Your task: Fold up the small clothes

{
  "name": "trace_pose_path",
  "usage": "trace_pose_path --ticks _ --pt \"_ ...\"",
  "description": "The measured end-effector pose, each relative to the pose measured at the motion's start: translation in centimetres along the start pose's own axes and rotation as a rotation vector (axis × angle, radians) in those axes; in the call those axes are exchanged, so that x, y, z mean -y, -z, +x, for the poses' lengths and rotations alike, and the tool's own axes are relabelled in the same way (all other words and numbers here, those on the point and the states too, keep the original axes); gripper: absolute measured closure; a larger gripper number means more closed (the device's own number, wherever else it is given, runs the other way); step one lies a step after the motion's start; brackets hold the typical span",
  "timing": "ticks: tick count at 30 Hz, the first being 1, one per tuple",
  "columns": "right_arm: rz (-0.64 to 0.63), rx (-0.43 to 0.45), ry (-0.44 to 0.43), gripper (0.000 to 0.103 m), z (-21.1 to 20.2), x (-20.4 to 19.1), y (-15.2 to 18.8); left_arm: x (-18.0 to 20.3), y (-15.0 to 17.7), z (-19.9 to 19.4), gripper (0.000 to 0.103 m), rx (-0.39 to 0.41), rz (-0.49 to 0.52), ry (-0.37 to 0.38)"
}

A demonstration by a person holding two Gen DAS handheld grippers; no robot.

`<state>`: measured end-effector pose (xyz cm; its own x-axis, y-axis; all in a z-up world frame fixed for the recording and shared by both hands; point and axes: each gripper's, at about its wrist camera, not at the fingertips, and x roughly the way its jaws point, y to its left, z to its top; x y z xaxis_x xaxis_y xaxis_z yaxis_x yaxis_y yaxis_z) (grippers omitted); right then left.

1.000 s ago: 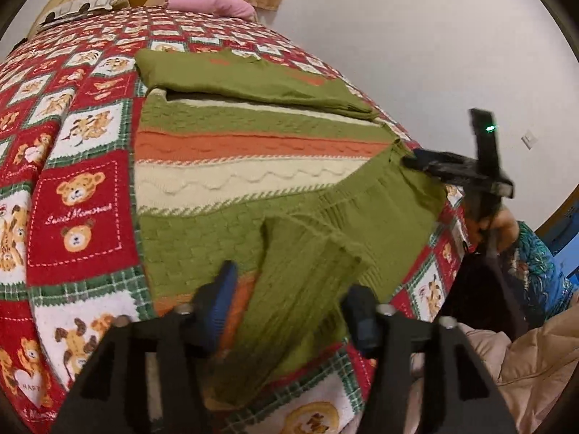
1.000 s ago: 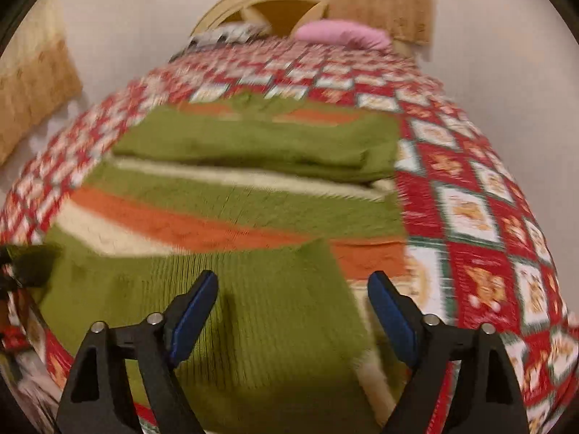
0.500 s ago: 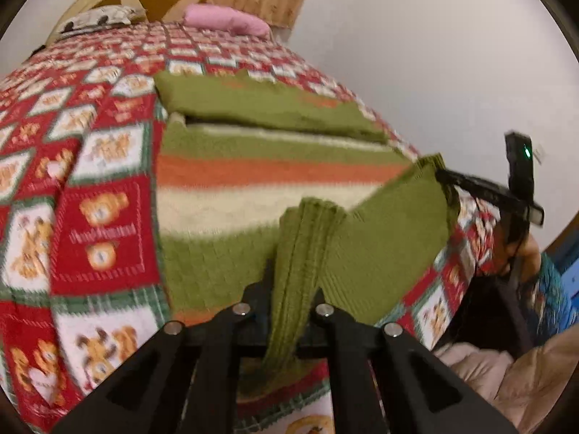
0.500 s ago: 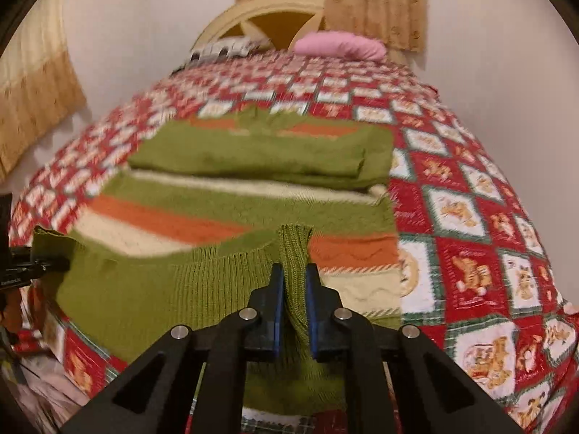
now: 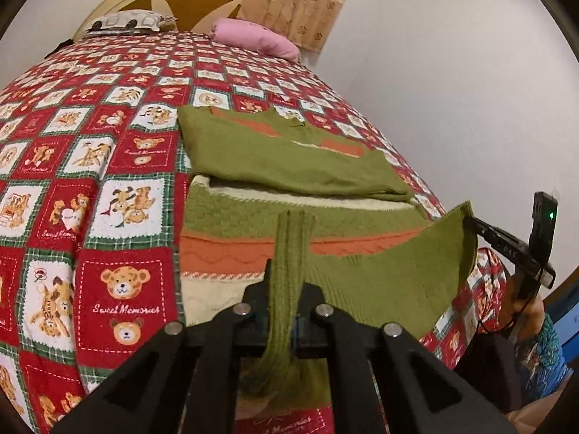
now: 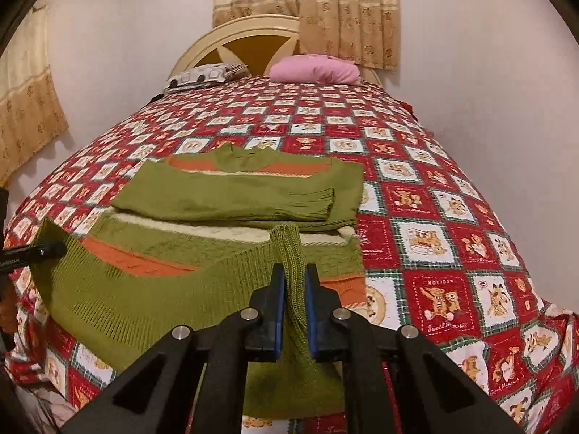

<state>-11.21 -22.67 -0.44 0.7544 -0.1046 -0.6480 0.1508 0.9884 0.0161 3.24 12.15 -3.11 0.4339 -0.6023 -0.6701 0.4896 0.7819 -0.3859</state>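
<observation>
A green knit sweater (image 5: 289, 166) with orange and cream stripes lies on the bed, its sleeves folded across the chest (image 6: 235, 195). My left gripper (image 5: 286, 285) is shut on the left corner of the ribbed hem (image 5: 289, 253). My right gripper (image 6: 294, 289) is shut on the right hem corner (image 6: 289, 253). The hem (image 6: 144, 289) is lifted off the bed and stretched between the two grippers. The right gripper also shows at the right of the left wrist view (image 5: 506, 246). The left gripper also shows at the left edge of the right wrist view (image 6: 32, 253).
The bed has a red, white and green teddy-bear quilt (image 6: 434, 195). A pink pillow (image 6: 315, 68) and a patterned pillow (image 6: 202, 76) lie at the cream headboard (image 6: 246, 36). Walls and curtains (image 6: 307, 7) stand behind; the bed's right edge (image 5: 416, 166) runs near a wall.
Both grippers were open around the hem a second ago. They have shut on the hem corners and lifted the hem up and forward toward the folded sleeves.
</observation>
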Motion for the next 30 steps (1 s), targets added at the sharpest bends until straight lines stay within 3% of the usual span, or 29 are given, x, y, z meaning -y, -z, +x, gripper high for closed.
trace_pose_path --ticks 16,30 --pt "-0.074 0.105 0.066 0.094 2.4 -0.8 -7.9 -2.1 -8.6 3.0 0.097 0.038 -0.048 -0.060" --pt "-0.105 0.100 0.164 0.094 13.9 0.4 -15.0 -5.6 -18.2 9.6 0.097 0.064 -0.121 -0.048"
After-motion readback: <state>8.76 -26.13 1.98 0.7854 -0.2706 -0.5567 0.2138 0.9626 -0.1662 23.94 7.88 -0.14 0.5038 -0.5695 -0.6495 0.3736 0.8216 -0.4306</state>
